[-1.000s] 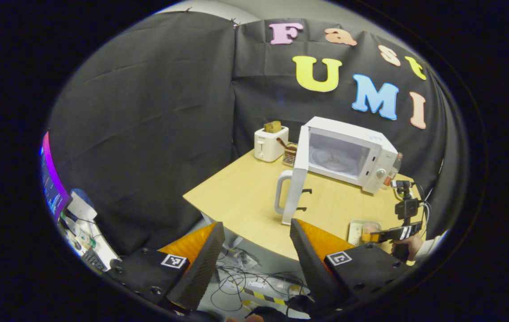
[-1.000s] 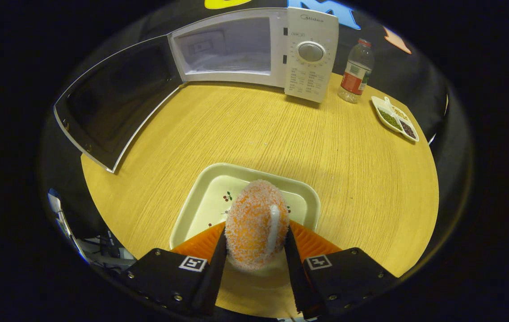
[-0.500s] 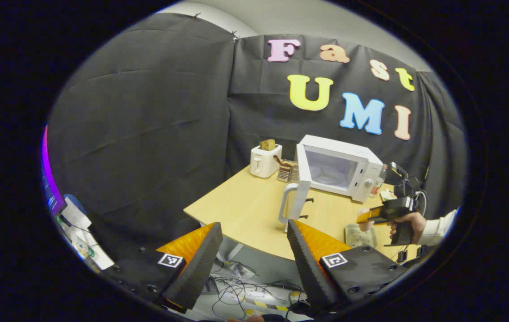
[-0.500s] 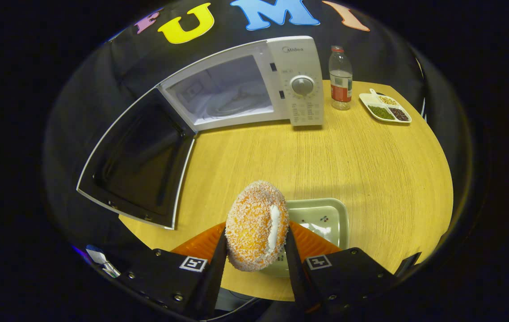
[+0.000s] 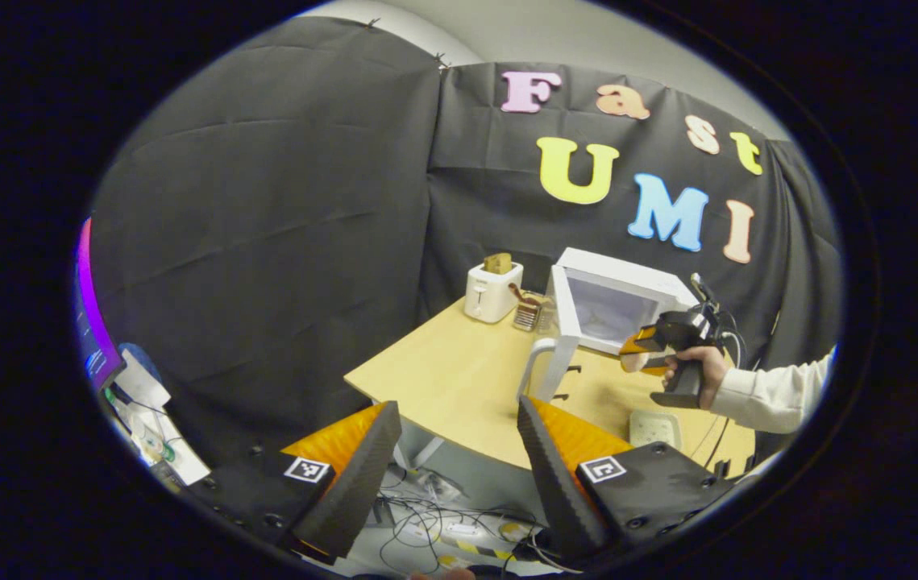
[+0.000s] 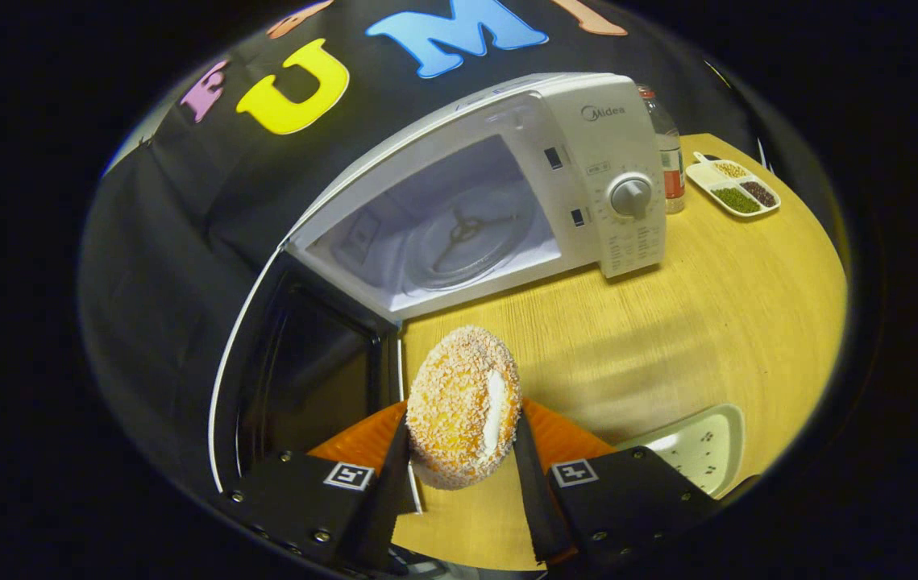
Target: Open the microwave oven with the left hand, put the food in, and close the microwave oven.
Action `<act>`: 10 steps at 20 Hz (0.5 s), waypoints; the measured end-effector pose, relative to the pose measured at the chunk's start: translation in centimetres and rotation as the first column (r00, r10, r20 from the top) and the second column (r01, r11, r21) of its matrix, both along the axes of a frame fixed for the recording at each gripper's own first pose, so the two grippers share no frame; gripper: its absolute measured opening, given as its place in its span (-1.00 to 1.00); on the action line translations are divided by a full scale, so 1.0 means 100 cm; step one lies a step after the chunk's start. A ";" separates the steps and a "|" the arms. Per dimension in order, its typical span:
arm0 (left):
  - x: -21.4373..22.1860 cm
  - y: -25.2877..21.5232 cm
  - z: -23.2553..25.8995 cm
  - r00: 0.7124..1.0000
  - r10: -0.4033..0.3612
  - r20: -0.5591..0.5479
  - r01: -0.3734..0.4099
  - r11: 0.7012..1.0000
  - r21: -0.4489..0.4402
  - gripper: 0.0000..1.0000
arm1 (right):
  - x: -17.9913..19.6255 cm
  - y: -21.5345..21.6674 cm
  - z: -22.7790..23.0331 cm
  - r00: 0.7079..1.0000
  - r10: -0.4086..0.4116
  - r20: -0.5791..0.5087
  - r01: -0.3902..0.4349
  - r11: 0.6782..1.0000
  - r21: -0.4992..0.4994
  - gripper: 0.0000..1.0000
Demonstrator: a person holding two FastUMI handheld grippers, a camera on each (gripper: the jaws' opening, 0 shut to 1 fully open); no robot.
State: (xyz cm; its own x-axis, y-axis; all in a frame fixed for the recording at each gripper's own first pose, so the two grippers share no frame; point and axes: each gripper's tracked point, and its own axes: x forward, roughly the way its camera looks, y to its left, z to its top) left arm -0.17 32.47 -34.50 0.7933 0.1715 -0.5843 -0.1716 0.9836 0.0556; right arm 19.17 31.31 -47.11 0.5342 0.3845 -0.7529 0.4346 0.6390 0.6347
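Between the fingers of the right gripper (image 6: 459, 451), pinched on both sides and held clear of the wooden table (image 6: 668, 322), sits the round, crumb-coated orange pastry (image 6: 463, 407). White microwave oven (image 6: 507, 201) at 12 o'clock, black-windowed door (image 6: 297, 387) swung wide at 9 o'clock. Glass turntable (image 6: 463, 242) bare. Left gripper (image 5: 450, 467): fingers spread wide, holding nothing, well back from the table. Advice: carry level through the mouth, clear the door edge, lower onto the turntable centre before releasing.
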 end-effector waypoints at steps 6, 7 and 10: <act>0.037 -0.016 -0.006 0.996 0.037 -0.084 -0.031 0.997 0.073 0.94 | 0.068 0.010 -0.028 0.998 -0.068 0.012 0.068 0.998 0.009 0.30; 0.040 -0.018 -0.006 0.995 0.045 -0.093 -0.037 0.995 0.089 0.94 | 0.077 0.006 -0.035 0.996 -0.088 0.019 0.089 0.996 -0.021 0.30; 0.041 -0.015 -0.010 0.988 0.078 -0.133 -0.062 0.991 0.117 0.96 | 0.100 0.006 -0.055 0.989 -0.144 0.023 0.145 0.989 -0.040 0.30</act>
